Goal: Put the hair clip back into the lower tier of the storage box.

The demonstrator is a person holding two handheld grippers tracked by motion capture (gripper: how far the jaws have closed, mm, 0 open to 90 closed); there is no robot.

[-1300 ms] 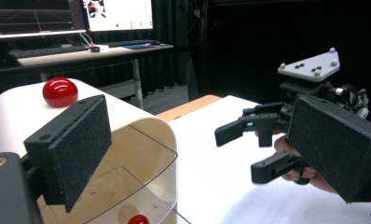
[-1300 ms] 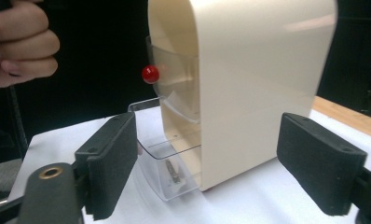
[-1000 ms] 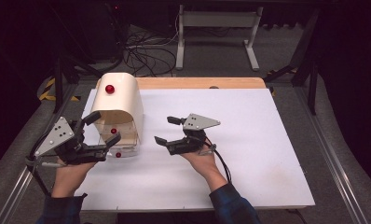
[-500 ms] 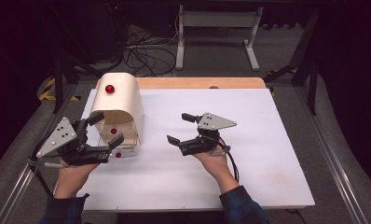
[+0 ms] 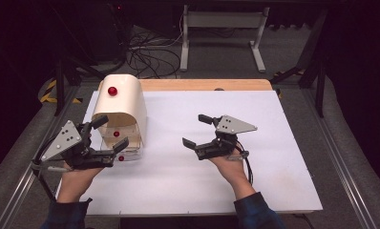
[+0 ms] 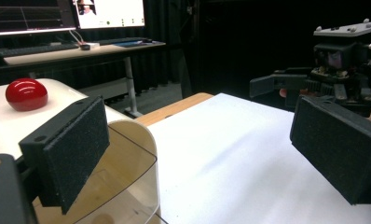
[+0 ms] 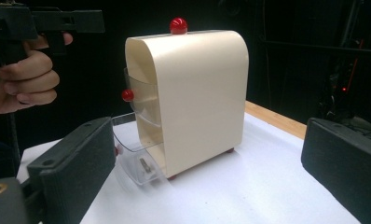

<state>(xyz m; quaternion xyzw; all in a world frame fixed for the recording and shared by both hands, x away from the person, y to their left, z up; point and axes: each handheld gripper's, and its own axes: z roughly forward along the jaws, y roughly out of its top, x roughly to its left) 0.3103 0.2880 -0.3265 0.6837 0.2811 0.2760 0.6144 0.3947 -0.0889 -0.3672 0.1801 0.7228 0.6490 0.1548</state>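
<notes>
The left gripper [image 5: 110, 132] has its jaws spread wide and holds nothing, poised just at the front of the cream, round-topped cabinet with clear plastic drawers and red knobs [image 5: 123, 102]. The right gripper [image 5: 196, 130], equally wide and empty, hangs well apart over the white table sheet [image 5: 274, 157].

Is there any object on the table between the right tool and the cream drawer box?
Nothing visible: only bare white table lies between the open right tool and the cream drawer box.
</notes>
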